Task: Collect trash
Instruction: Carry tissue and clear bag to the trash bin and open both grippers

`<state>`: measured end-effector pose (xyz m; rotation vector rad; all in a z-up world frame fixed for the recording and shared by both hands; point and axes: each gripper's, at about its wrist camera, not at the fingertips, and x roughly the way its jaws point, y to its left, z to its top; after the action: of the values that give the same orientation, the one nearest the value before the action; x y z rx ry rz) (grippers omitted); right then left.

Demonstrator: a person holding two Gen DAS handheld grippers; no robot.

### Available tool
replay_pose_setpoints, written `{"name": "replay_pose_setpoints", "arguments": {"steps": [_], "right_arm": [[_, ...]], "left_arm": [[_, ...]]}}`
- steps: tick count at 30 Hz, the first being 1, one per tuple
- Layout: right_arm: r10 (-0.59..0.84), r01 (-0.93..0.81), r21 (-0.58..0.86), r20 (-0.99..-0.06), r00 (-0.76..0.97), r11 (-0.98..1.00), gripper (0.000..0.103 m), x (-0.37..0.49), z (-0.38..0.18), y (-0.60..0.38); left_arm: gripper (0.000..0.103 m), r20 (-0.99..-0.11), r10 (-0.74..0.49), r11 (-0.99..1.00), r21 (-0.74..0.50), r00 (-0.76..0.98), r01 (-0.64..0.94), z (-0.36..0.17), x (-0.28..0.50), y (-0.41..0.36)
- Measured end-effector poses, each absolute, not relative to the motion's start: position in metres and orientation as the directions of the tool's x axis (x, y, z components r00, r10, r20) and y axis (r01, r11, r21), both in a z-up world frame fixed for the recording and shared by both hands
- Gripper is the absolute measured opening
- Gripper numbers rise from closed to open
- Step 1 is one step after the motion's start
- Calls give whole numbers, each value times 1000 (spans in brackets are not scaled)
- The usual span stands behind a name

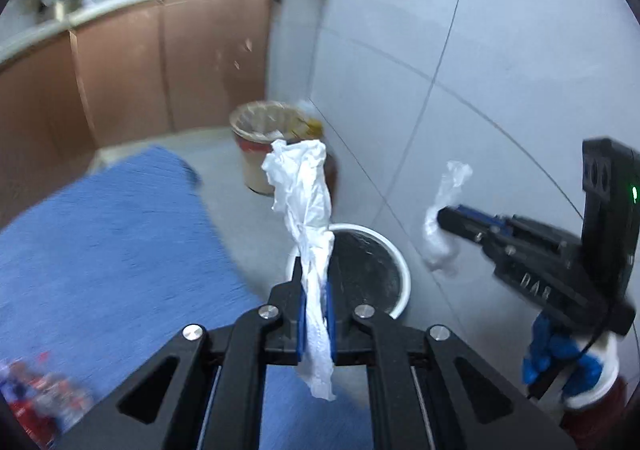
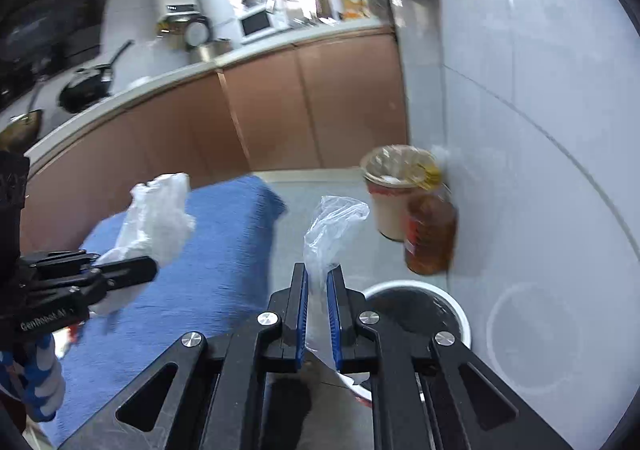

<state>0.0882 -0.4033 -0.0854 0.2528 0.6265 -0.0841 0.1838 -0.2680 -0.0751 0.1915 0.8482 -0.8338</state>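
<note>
My left gripper (image 1: 315,274) is shut on a crumpled white tissue (image 1: 306,194) that stands up between its blue pads; it also shows in the right wrist view (image 2: 154,218), with the left gripper (image 2: 150,268) at the left. My right gripper (image 2: 318,278) is shut on a clear plastic wrapper (image 2: 332,230); in the left wrist view the right gripper (image 1: 440,220) holds the wrapper (image 1: 444,210) at the right. A white-rimmed bin with a black liner (image 1: 402,270) stands on the floor just beyond both grippers, also in the right wrist view (image 2: 456,310).
A blue cloth (image 1: 100,242) covers a surface at the left. A lined waste basket (image 1: 256,138) and an amber bottle (image 2: 430,234) stand against the white tiled wall (image 1: 480,50). Brown cabinets (image 2: 280,102) with a cluttered counter run behind. Colourful packaging (image 1: 36,390) lies at lower left.
</note>
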Motion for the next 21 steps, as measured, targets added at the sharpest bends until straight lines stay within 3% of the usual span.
{"name": "replay_pose_setpoints", "arguments": {"steps": [11, 21], "right_arm": [[-83, 285, 187, -686, 723, 940, 10, 126, -148, -462], [-103, 341, 163, -758, 644, 926, 12, 140, -196, -487]], "left_arm": [[7, -839, -520, 653, -268, 161, 709, -158, 252, -373], [14, -871, -486, 682, -329, 68, 653, -211, 270, -391]]}}
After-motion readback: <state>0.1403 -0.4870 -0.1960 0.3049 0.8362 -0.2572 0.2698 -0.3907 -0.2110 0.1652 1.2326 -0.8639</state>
